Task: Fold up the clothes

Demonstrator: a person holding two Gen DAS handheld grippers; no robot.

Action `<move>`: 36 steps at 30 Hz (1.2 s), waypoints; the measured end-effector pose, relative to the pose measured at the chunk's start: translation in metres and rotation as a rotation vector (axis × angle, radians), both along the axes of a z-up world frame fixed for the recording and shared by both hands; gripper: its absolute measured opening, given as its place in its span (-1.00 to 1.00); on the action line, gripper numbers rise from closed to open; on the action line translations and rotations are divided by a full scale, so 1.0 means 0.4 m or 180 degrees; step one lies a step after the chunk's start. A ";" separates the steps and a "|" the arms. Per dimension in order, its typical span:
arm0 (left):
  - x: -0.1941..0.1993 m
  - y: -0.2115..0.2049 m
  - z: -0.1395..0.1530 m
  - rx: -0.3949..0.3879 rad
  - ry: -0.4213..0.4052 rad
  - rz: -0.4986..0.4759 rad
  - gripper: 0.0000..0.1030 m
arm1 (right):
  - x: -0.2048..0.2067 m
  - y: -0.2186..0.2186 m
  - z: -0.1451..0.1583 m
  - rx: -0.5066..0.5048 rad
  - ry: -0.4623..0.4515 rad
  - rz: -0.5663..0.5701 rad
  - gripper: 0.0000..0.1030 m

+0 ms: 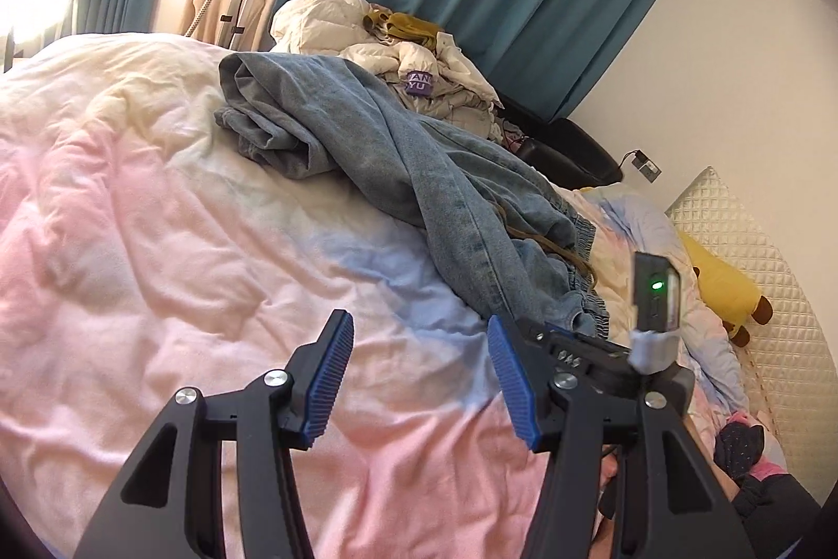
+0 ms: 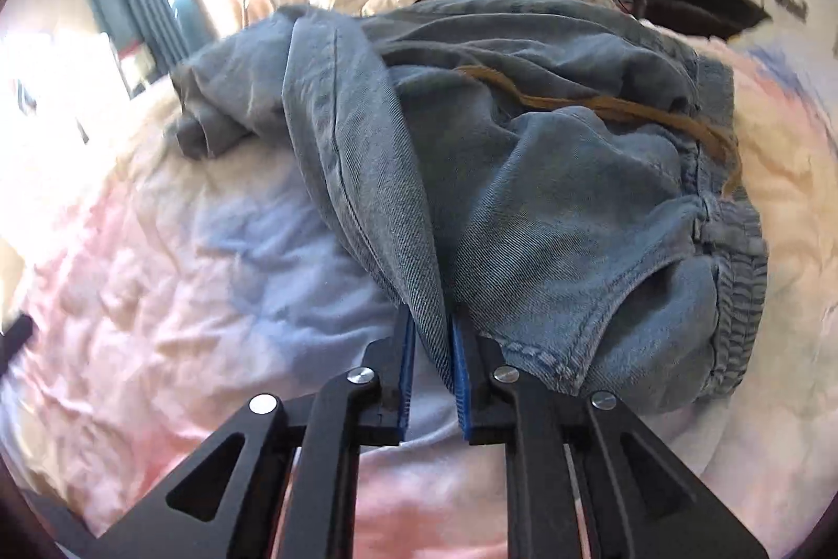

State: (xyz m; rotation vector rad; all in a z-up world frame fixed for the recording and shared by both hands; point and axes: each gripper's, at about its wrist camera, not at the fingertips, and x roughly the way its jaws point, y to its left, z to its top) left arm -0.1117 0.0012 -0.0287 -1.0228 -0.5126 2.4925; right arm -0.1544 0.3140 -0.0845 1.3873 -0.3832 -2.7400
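Right gripper (image 2: 432,349) clamped on a fold of the jeans (image 2: 524,171), blue pads pinching the denim edge. Left gripper (image 1: 419,375) hanging apart over the duvet (image 1: 157,244), holding nothing. Jeans lying crumpled in a heap mid-bed, no neat fold yet, so barely started, nearly everything left. Counting: one pair of jeans, one brown drawstring (image 2: 602,108), two grippers, one pile of pale clothes (image 1: 419,56) behind.

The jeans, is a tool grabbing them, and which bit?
Yes. The right tool pinches the blue jeans by a fold of denim along a seam near the waistband end. The left tool is open and holds nothing.
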 end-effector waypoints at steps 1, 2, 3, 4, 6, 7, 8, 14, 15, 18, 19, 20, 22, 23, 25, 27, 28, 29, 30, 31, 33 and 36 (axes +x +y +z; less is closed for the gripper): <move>0.005 0.000 -0.002 -0.0013 -0.0010 0.0017 0.07 | 0.015 0.031 0.012 -0.0325 0.0025 -0.0129 -0.59; 0.011 0.000 -0.003 -0.0014 -0.0031 0.0028 0.07 | 0.034 0.061 0.020 -0.0671 0.0065 -0.0265 -0.49; 0.019 0.001 -0.004 -0.0009 -0.0041 0.0035 0.07 | 0.059 0.090 0.025 -0.1005 0.0115 -0.0415 -0.41; 0.028 0.002 -0.003 -0.0005 -0.0041 0.0043 0.07 | 0.084 0.121 0.026 -0.1285 0.0157 -0.0577 -0.36; 0.040 0.000 -0.002 0.0006 -0.0031 0.0067 0.07 | 0.135 0.182 0.013 -0.1734 0.0177 -0.0964 -0.11; 0.045 -0.001 -0.002 0.0010 -0.0030 0.0081 0.07 | 0.153 0.209 -0.004 -0.1870 0.0106 -0.1150 -0.10; 0.050 -0.002 -0.003 0.0015 -0.0032 0.0097 0.07 | 0.171 0.236 -0.022 -0.2005 0.0033 -0.1336 -0.08; 0.052 -0.010 -0.015 0.0028 -0.0100 0.0171 0.07 | 0.192 0.321 -0.127 -0.2830 -0.0231 -0.1946 0.12; 0.049 -0.011 -0.018 0.0032 -0.0115 0.0184 0.07 | 0.186 0.325 -0.141 -0.2924 -0.0276 -0.1998 0.19; 0.042 -0.017 -0.028 0.0068 -0.0173 0.0226 0.07 | 0.151 0.334 -0.177 -0.3139 -0.0336 -0.2045 0.25; 0.039 -0.019 -0.031 0.0083 -0.0195 0.0236 0.07 | 0.133 0.341 -0.188 -0.3185 -0.0321 -0.2058 0.27; 0.036 -0.021 -0.035 0.0105 -0.0223 0.0248 0.07 | 0.116 0.348 -0.198 -0.3232 -0.0305 -0.2072 0.31; 0.031 -0.026 -0.042 0.0185 -0.0295 0.0268 0.07 | 0.097 0.368 -0.210 -0.3357 -0.0245 -0.2134 0.32; 0.027 -0.030 -0.044 0.0250 -0.0324 0.0263 0.07 | 0.099 0.380 -0.215 -0.3442 -0.0180 -0.2217 0.32; 0.022 -0.035 -0.048 0.0319 -0.0353 0.0280 0.07 | 0.119 0.401 -0.209 -0.3569 0.0017 -0.2425 0.32; 0.018 -0.038 -0.052 0.0367 -0.0372 0.0291 0.07 | 0.120 0.420 -0.208 -0.3525 0.0108 -0.2482 0.33; 0.014 -0.038 -0.055 0.0394 -0.0390 0.0282 0.07 | 0.116 0.424 -0.215 -0.3539 0.0079 -0.2494 0.33; 0.009 -0.036 -0.058 0.0422 -0.0417 0.0268 0.07 | 0.110 0.427 -0.224 -0.3558 0.0052 -0.2512 0.33; 0.003 -0.034 -0.062 0.0449 -0.0455 0.0250 0.07 | 0.103 0.430 -0.234 -0.3577 0.0025 -0.2530 0.33; -0.002 -0.032 -0.065 0.0469 -0.0498 0.0224 0.07 | 0.097 0.433 -0.243 -0.3591 0.0001 -0.2552 0.32; -0.008 -0.027 -0.066 0.0490 -0.0521 0.0171 0.07 | 0.088 0.440 -0.241 -0.3523 -0.0048 -0.2617 0.29; -0.008 -0.019 -0.065 0.0385 -0.0483 0.0167 0.07 | 0.063 0.435 -0.205 -0.3084 -0.0155 -0.2597 -0.13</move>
